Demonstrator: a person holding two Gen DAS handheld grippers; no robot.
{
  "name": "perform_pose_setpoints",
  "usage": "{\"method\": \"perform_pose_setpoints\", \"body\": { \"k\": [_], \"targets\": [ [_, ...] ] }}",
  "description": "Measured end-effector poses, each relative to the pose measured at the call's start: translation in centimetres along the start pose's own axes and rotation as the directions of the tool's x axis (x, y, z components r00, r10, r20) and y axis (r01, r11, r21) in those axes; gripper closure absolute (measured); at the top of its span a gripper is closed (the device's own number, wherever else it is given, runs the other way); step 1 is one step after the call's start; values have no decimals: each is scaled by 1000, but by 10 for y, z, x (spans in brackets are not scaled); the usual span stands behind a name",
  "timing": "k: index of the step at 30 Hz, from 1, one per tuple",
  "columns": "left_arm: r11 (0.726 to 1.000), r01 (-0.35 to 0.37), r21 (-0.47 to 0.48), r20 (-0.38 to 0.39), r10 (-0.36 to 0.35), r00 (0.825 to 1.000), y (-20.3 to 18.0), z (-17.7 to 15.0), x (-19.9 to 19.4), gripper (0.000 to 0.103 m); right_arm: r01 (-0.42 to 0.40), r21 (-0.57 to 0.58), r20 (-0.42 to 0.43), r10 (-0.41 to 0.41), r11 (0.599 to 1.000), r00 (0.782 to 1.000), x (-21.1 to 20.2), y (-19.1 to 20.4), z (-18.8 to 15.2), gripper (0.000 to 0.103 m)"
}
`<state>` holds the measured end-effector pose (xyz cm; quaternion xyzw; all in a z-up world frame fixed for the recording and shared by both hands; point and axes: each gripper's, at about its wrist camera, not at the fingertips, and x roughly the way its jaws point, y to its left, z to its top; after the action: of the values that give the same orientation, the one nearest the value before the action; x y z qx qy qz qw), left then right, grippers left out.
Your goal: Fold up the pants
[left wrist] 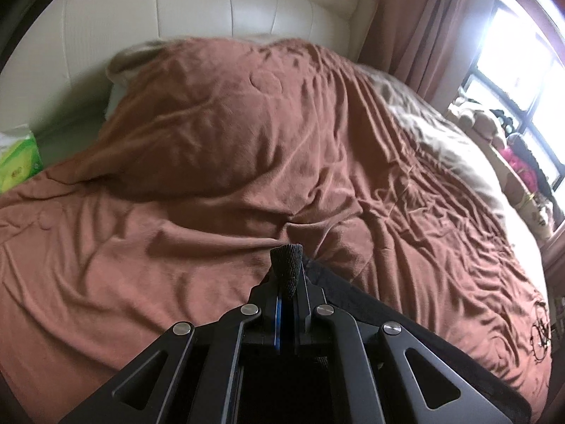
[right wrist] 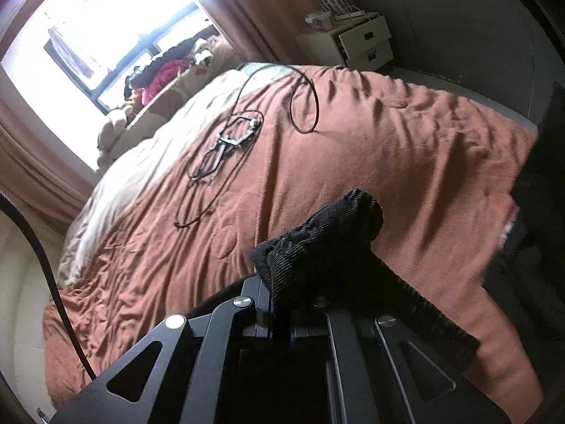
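Observation:
The pants are dark ribbed fabric. In the right wrist view a bunched end of the pants (right wrist: pixel 328 233) drapes over my right gripper (right wrist: pixel 277 282), which is shut on it with its fingertips hidden under the cloth. A dark strip trails off to the lower right over the brown blanket (right wrist: pixel 370 141). In the left wrist view my left gripper (left wrist: pixel 286 268) is shut, and a dark edge of the pants (left wrist: pixel 346 293) comes out at its right side and runs down to the right. Both grippers hang above the bed.
A brown blanket (left wrist: pixel 229 148) covers the bed and a pillow by the cream headboard (left wrist: pixel 197 10). A green tissue box (left wrist: pixel 17 162) sits at the left. Black cables (right wrist: pixel 233 137) lie on the blanket. Behind the bed are a window sill with plush toys (right wrist: pixel 169 67) and a white drawer unit (right wrist: pixel 356 40).

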<state>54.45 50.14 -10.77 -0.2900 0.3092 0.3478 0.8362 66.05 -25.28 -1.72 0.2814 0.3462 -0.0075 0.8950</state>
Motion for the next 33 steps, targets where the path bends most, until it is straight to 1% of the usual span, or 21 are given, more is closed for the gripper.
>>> {"method": "perform_pose_setpoints", "body": {
  "k": [3,6,12,15,18,19,20,21,22,23,24,25,26,27,28,29,31,32,33],
  "targets": [
    [999,-47,25,-39,48,998,-11,1,27,99,26,-18,-13,-26,999,1000,19,11,4,101],
    [997,-72,16,-67,73,995,-15,0,51,99,51,-12,-34,-51,999,998,41,21,6,101],
    [992,-120,41,-86,123,989,-25,-2,83,99,90,-48,-37,-92,995,995,71,41,9,101],
    [990,-136,48,-95,140,986,-29,-2,95,98,99,-48,-38,-101,994,994,82,42,10,101],
    [985,-158,71,-116,166,979,-35,-4,108,94,95,-64,-37,-98,993,995,94,43,11,101],
    [983,-163,83,-126,173,977,-36,-5,111,91,103,-87,-43,-107,991,993,98,45,9,100],
    [979,-175,101,-124,187,974,-37,-5,110,79,103,-103,-53,-109,989,993,101,46,7,99],
    [975,-186,120,-116,200,973,-37,-6,106,54,93,-119,-62,-101,989,993,102,47,4,99],
    [975,-185,126,-108,199,974,-36,-5,102,40,81,-130,-63,-90,988,994,100,46,4,97],
    [977,-176,122,-95,188,978,-35,-4,96,25,67,-143,-66,-77,987,995,97,44,3,93],
    [981,-156,119,-71,165,984,-33,-4,87,25,55,-150,-76,-67,987,995,93,42,2,88],
    [984,-134,121,-60,142,988,-34,-3,81,25,28,-156,-85,-42,987,996,90,40,2,63],
    [986,-111,125,-62,120,991,-35,-3,75,25,-2,-168,-84,-12,986,996,84,40,2,33],
    [987,-94,129,-77,105,992,-36,-3,71,25,-4,-189,-58,-7,982,998,75,41,0,24],
    [989,-81,127,-91,93,991,-38,-4,69,25,-2,-216,-17,-2,976,1000,64,45,-3,22],
    [991,-60,122,-105,73,992,-40,-5,66,25,-22,-241,-5,21,970,1000,55,49,-6,22],
    [992,-27,120,-122,42,992,-49,-9,61,25,-76,-258,-47,66,963,997,50,58,-12,22],
    [992,-16,123,-132,33,991,-54,-12,60,25,-97,-272,-72,81,957,994,49,64,-17,22],
    [992,-10,124,-146,28,989,-61,-16,59,25,-101,-296,-85,79,950,993,48,73,-24,22]
  ]
}}
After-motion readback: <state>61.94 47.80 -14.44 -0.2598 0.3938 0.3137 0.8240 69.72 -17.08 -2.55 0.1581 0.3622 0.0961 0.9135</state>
